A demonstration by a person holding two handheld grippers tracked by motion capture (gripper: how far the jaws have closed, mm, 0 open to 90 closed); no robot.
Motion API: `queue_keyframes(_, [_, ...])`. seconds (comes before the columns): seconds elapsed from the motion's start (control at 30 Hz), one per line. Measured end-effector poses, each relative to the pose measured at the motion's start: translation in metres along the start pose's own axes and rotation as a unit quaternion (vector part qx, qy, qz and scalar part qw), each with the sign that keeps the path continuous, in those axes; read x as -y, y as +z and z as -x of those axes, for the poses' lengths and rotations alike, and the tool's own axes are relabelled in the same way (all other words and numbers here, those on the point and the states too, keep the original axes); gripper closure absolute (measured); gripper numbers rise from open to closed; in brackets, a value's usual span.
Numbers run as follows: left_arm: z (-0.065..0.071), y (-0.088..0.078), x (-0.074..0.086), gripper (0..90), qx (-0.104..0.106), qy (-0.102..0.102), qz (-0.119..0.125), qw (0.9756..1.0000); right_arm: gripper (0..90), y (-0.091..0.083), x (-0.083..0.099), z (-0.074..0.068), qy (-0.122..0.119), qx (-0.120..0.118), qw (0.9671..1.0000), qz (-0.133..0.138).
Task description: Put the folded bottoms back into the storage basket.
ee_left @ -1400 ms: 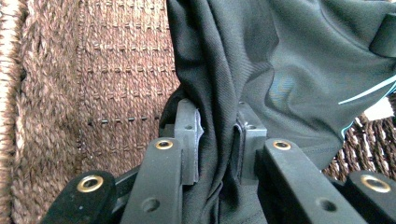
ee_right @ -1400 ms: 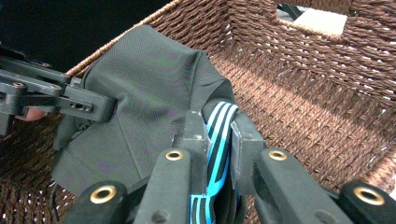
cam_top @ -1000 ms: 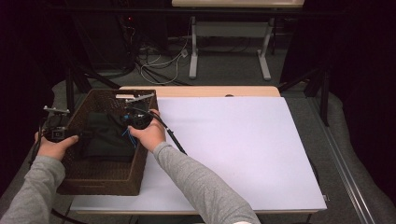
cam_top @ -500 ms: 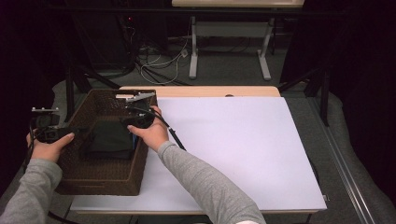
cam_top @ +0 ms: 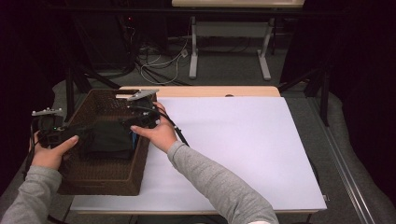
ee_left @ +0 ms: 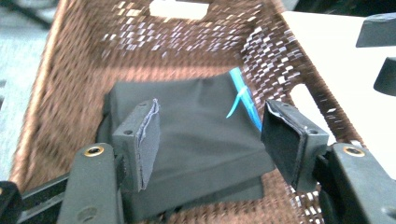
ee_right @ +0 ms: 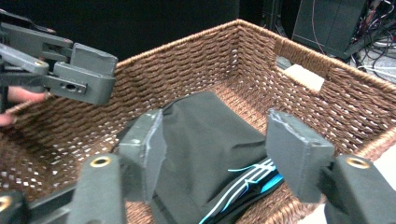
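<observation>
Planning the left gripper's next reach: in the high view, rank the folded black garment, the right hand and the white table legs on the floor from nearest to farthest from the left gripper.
From the left gripper:
1. Folded black garment, inside the wicker basket, just beside its jaws.
2. Right hand, at the basket's right rim.
3. White table legs, on the floor beyond the table.

The basket (cam_top: 100, 179) sits at the left end of your desk (cam_top: 243, 154). A folded cloth (cam_top: 108, 139) lies in the basket, toward its right wall. Your left tool (cam_top: 70, 133) reaches in over the basket's left rim; your right tool (cam_top: 135, 122) comes in over the right rim, above the cloth. Behind the desk stands another table (cam_top: 229, 46).
</observation>
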State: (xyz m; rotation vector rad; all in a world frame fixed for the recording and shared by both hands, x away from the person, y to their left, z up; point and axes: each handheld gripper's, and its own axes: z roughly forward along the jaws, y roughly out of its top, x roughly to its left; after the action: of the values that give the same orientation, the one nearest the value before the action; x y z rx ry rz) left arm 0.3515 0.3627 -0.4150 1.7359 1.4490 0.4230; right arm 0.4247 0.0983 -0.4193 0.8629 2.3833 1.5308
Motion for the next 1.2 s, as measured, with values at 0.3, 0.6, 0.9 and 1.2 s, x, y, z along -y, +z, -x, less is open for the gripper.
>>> queue_keyframes(0.3, [0.025,-0.006,-0.003,33.4,0.031,-0.003,-0.019,0.9993,15.8,-0.032,0.0,0.005,-0.014,0.016,0.9997,0.009])
queue_keyframes(0.6, [0.048,-0.004,-0.001,18.6,0.036,0.008,-0.013,0.9992,7.0,-0.064,0.02,0.017,-0.025,0.042,0.9988,0.008])
queue_keyframes(0.9, [0.076,0.004,0.004,14.2,0.045,0.031,-0.024,0.9982,0.0,-0.096,0.042,0.025,-0.021,0.059,0.998,-0.002])
queue_keyframes(1.2, [0.106,0.021,0.009,3.7,0.065,0.048,-0.017,0.9966,0.0,-0.128,0.07,0.043,-0.007,0.074,0.9972,-0.001])
